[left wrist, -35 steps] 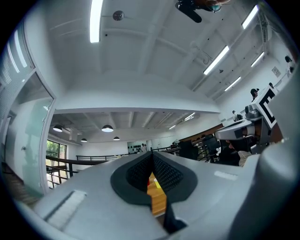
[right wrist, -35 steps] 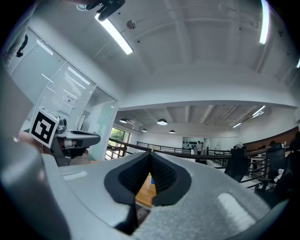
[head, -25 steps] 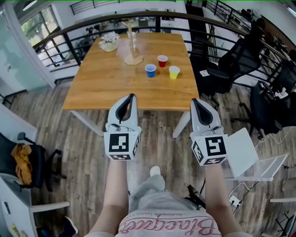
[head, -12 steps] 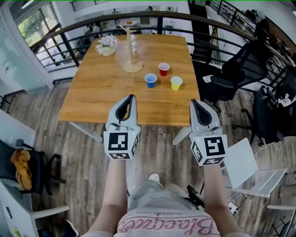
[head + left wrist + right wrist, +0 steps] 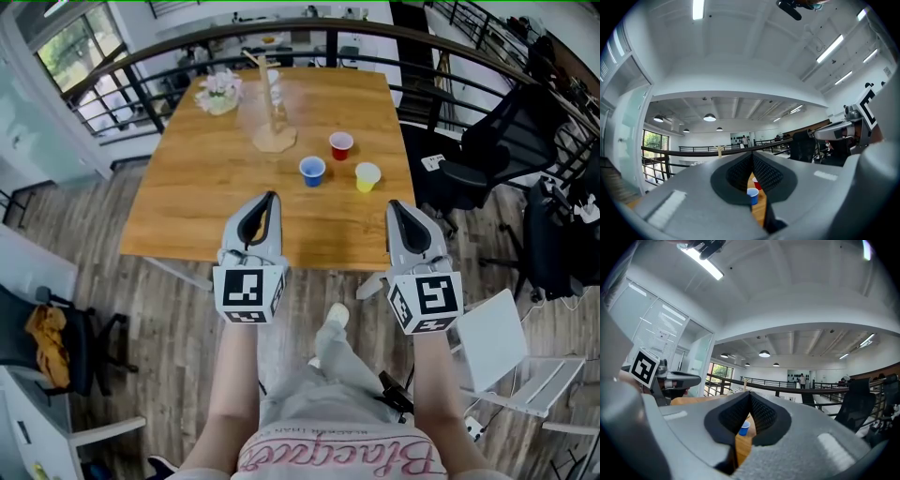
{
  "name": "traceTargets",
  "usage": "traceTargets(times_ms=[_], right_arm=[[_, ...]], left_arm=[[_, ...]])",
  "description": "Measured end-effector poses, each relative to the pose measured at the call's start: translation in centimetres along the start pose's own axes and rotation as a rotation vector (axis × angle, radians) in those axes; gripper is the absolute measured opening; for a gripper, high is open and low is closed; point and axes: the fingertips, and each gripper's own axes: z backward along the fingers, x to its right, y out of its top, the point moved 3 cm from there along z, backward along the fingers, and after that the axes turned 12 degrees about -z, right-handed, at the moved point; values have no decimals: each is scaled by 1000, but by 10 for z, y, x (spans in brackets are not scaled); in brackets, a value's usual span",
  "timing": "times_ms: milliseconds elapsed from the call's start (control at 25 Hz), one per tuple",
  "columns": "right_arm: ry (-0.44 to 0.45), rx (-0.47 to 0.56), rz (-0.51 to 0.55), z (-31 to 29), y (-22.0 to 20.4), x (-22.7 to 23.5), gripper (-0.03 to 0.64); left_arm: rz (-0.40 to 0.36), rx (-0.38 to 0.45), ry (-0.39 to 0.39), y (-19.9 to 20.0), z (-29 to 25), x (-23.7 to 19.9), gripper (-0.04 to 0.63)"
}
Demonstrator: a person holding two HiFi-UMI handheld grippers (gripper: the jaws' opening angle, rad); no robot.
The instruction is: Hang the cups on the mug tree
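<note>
- Left gripper (image 5: 266,197) and right gripper (image 5: 395,206): jaws pressed together, nothing between them. Both were at the table's (image 5: 178,202) near edge, well short of the cups.
- Blue cup (image 5: 312,171), red cup (image 5: 341,145) and yellow cup (image 5: 367,176) stood upright mid-table, apart. Mug tree (image 5: 273,111) stood behind them, apparently bare.
- Risk: closed jaws reaching a cup would likely shove or topple it.
- Risk: the cups looked light, so a hard pinch might crush one.
- Risk: the tree looked slender, so a bump while hanging could tip it.
</note>
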Motion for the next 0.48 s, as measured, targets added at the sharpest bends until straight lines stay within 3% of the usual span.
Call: traceTargets(times_ms=[480], right_arm=[[1,22,-54,-99,-1,48,2]], left_arm=[[-34,-12,-11,-19,-95,-30,18]])
